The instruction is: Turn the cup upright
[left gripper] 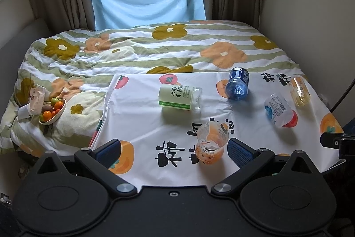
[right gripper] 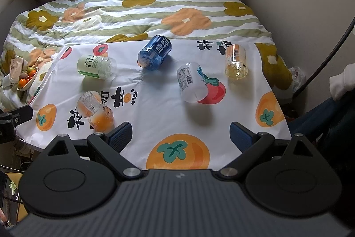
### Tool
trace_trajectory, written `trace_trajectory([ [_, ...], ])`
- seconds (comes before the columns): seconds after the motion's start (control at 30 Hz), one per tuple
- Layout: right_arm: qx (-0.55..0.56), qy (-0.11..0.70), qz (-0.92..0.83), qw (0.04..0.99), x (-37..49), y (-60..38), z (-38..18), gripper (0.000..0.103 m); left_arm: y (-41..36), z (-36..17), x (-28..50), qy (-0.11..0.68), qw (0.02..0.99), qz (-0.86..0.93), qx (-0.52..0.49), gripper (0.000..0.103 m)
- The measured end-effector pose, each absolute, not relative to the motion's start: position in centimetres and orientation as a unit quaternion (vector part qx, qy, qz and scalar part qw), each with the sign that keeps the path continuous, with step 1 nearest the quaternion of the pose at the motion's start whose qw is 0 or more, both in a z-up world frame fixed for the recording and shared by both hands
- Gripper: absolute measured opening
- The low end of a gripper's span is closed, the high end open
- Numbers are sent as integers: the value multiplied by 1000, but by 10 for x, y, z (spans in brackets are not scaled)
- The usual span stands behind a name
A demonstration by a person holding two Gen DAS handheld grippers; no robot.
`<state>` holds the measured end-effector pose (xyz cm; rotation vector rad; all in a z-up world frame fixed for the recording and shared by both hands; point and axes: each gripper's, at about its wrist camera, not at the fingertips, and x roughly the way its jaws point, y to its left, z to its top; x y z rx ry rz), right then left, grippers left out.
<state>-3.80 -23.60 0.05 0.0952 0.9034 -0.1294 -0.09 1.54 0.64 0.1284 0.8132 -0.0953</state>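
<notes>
Nearest our left gripper (left gripper: 175,151) lies the orange-labelled cup (left gripper: 209,143), on its side on the persimmon-print cloth (left gripper: 142,126), just beside the inner face of our right-hand blue pad and touching neither pad as far as we can see. Its clear mouth end tips up and away from us, and the orange end rests toward us. Both jaws of that gripper are spread wide and grasp nothing.

Our right gripper (right gripper: 180,137) hangs over the cloth's near edge, above a large printed persimmon, its jaws likewise released and empty. From this side we see the same orange cup (right gripper: 94,110) just beyond our left fingertip, tilted over.

We count 4 more cut-off bottle cups lying on their sides farther back. A pale green cup (left gripper: 180,97) sits left of centre. A blue cup (left gripper: 237,83) lies behind it to the right. A white cup (left gripper: 278,110) with a barcode label rests near a printed red persimmon. A yellow cup (left gripper: 299,91) lies near the cloth's right edge. All 4 are well apart from both grippers.

Off the cloth at the left, on the flowered quilt (left gripper: 155,48), a small bowl of fruit (left gripper: 53,110) leans beside a snack packet (left gripper: 36,99).
</notes>
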Motion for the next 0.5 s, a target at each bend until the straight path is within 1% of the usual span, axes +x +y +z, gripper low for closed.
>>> trace_trajectory([
  [0.5,46,436,-62,897,-39,-235,1,103,14,6,-5,385,919,-46,73,103],
])
